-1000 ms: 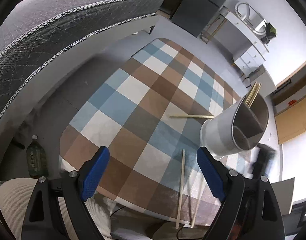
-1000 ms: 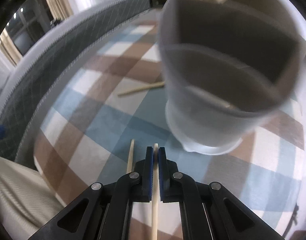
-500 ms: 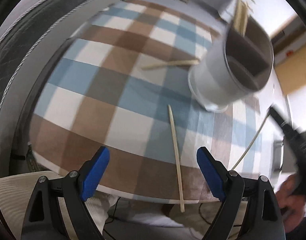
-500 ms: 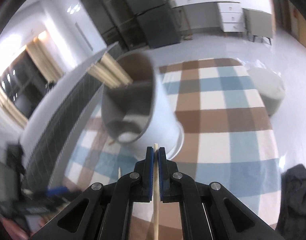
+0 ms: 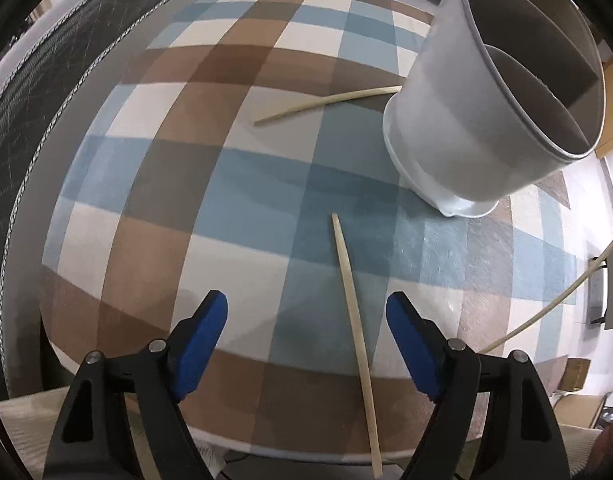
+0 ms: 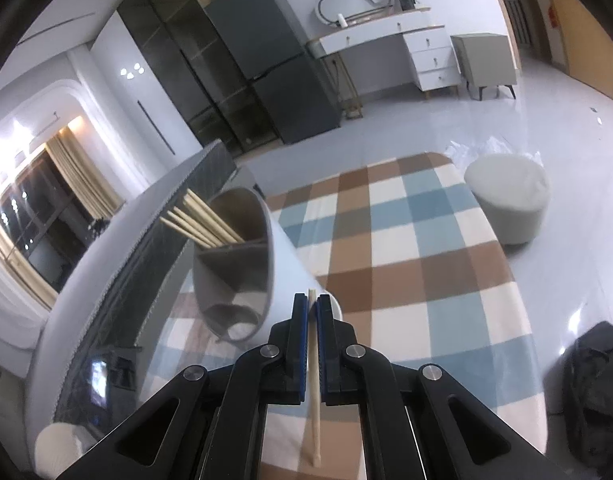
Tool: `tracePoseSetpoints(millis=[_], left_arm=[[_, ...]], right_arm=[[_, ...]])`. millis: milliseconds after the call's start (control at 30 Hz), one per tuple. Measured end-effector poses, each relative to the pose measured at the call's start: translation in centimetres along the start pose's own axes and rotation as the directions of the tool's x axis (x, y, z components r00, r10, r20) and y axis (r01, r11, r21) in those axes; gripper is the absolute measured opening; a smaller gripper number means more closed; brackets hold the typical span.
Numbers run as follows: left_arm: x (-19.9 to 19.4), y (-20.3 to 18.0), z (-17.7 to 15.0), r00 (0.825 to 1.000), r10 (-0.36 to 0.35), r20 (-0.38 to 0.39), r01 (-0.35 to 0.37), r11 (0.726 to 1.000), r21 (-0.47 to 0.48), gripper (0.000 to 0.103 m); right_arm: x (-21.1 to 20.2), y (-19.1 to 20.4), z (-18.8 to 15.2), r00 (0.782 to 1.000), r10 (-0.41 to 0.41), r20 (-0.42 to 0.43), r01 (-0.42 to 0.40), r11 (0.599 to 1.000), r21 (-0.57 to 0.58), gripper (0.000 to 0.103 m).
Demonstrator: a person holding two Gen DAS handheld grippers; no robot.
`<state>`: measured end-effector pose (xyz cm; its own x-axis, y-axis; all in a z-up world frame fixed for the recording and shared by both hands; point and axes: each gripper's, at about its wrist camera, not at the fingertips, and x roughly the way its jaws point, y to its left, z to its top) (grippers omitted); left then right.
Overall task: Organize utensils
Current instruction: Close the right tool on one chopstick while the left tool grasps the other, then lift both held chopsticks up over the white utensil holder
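Note:
A pale wooden chopstick (image 5: pixel 352 300) lies on the checked tablecloth (image 5: pixel 154 168). My left gripper (image 5: pixel 306 320) points down over it with its jaws closing; the stick passes between the blue pads, nearer the right one, untouched. A second chopstick (image 5: pixel 326 102) lies farther off, its end at the foot of the white divided utensil holder (image 5: pixel 458 128). My right gripper (image 6: pixel 312 308) is shut on a third chopstick (image 6: pixel 315 392), raised above the table just right of the holder (image 6: pixel 290 272). Several chopsticks (image 6: pixel 202 220) stand in the holder's far compartment.
A grey quilted mattress (image 5: pixel 22 92) runs along the table's left side. The table's near edge (image 5: pixel 242 446) is just beneath my left gripper. On the floor stand a round white stool (image 6: pixel 506 200) and a black bag (image 6: pixel 594 372); a fridge and a desk line the back wall.
My left gripper came down closer to the table over the lying chopstick, and its jaws narrowed a little. My right gripper lifted its chopstick off the table and swung to the holder's right.

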<state>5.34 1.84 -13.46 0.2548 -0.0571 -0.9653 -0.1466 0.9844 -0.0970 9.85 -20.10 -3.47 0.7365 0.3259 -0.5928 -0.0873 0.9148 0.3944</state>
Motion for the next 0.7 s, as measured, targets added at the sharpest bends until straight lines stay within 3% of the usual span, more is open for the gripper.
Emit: tracePoseSetpoints(millis=[233,400,500,600,667,700], left_arm=[[1.5,-0.4,-0.1,0.999,0.005,-0.039,-0.004,1.000,0.022,0.078],[1.2,-1.1,-0.1,1.000,0.005,-0.024,-0.004,0.998,0.064,0.064],[1.1,-1.5,-0.4,0.999,0.049,-0.017,-0.046,0.994,0.104,0.057],[0.8,-1.7,-0.6,0.999,0.051,0.006,-0.051,0.992,0.116,0.044],[0.7,-2.0,-0.8,0.999,0.046,0.016,-0.047,0.992,0.120,0.024],[0.6,-2.1,-0.9,0.999,0.043,0.021,-0.045,0.991,0.123,0.020]], right_arm=[[-0.3,0.5,0.4,1.000,0.004,0.021,-0.004,1.000,-0.017,0.003],[-0.4,0.7,0.4,1.000,0.006,0.025,-0.005,1.000,-0.022,0.003],[-0.3,0.8,0.4,1.000,0.003,0.023,-0.003,1.000,-0.025,0.003],[-0.2,0.8,0.3,1.000,-0.001,0.018,0.001,1.000,-0.024,0.003],[-0.1,0.9,0.2,1.000,0.000,0.009,0.000,1.000,-0.014,0.004],[0.0,1.0,0.2,1.000,-0.003,0.010,0.003,1.000,-0.016,0.004]])
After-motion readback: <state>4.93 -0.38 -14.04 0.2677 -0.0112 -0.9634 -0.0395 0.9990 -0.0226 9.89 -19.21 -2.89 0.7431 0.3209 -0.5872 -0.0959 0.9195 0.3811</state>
